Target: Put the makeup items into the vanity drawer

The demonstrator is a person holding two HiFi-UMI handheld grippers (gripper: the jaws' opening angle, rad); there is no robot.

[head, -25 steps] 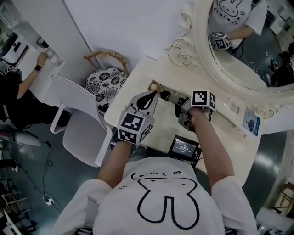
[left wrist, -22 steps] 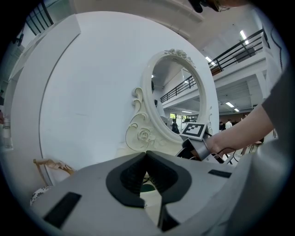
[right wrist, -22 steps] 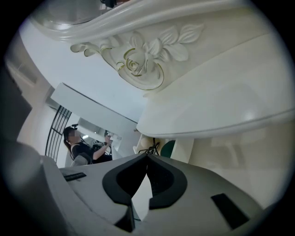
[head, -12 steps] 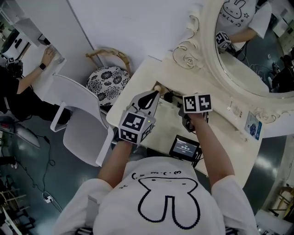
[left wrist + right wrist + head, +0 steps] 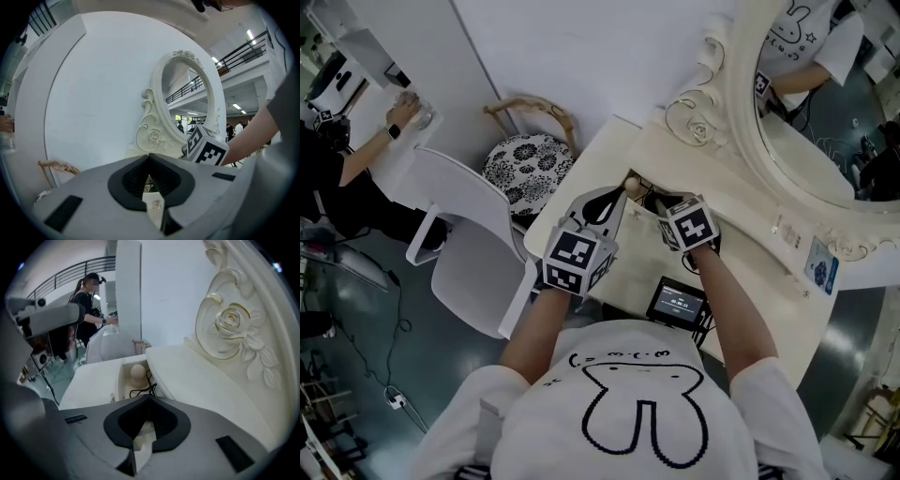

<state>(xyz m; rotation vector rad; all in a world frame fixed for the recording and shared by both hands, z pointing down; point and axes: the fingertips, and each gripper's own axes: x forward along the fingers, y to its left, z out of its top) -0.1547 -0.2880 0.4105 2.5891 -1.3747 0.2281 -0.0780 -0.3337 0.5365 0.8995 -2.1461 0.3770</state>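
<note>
The cream vanity table (image 5: 750,272) has a small open drawer (image 5: 643,190) at its back left, near the mirror's carved foot. In the drawer lie a beige makeup sponge (image 5: 631,184) and a black cord-like item (image 5: 143,390). The sponge (image 5: 137,372) stands upright in the right gripper view. My right gripper (image 5: 664,208) hangs tilted down over the drawer, shut, and nothing shows between its tips (image 5: 149,397). My left gripper (image 5: 617,195) sits just left of the drawer, shut too, its tips (image 5: 149,157) meeting. A cream piece with a small stud (image 5: 157,205) shows behind its pads.
An oval mirror (image 5: 825,103) in an ornate frame stands at the table's back. A small screen device (image 5: 677,302) sits at the front edge. Left of the table are a white chair (image 5: 473,253) and a floral-cushioned stool (image 5: 525,159). A person (image 5: 347,169) works at another table, far left.
My right gripper has rolled, its marker cube turning, and sunk leftward toward the open drawer. The left gripper has barely shifted.
</note>
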